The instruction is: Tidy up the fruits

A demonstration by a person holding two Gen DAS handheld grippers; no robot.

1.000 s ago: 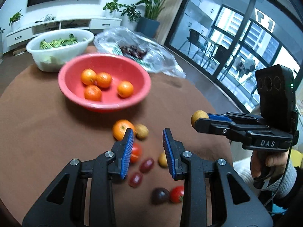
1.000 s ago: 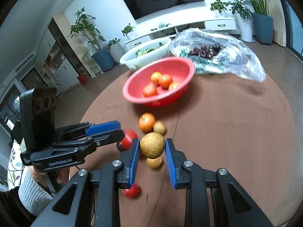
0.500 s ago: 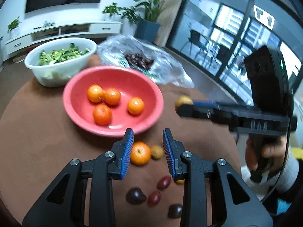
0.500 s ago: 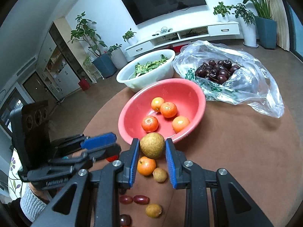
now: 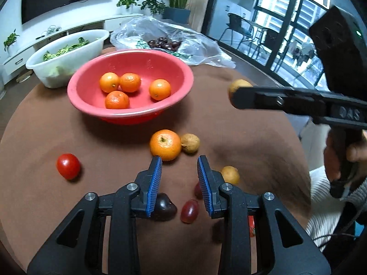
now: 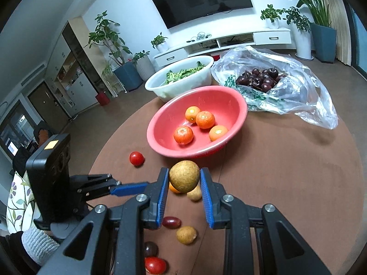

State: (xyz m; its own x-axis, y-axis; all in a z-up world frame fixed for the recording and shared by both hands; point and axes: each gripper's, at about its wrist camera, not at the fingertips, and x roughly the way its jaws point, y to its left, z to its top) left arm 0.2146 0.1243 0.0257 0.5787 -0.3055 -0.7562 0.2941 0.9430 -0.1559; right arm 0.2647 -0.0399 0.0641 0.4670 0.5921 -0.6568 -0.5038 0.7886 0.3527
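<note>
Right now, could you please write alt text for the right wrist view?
The right gripper holds a round brown fruit just short of a red bowl containing four oranges. Small fruits lie loose on the brown table; the left gripper hovers alongside.

Open brown desk [image 6: 286, 171] at the frame's right. Red bowl [image 6: 160, 123] blocks the centre, plastic bag [image 6: 298, 96] the upper right, loose orange [image 5: 165, 144] crowds the lower middle.

Right tongs [image 6: 184, 181] clamped — left tongs [image 5: 179, 176] parted
</note>
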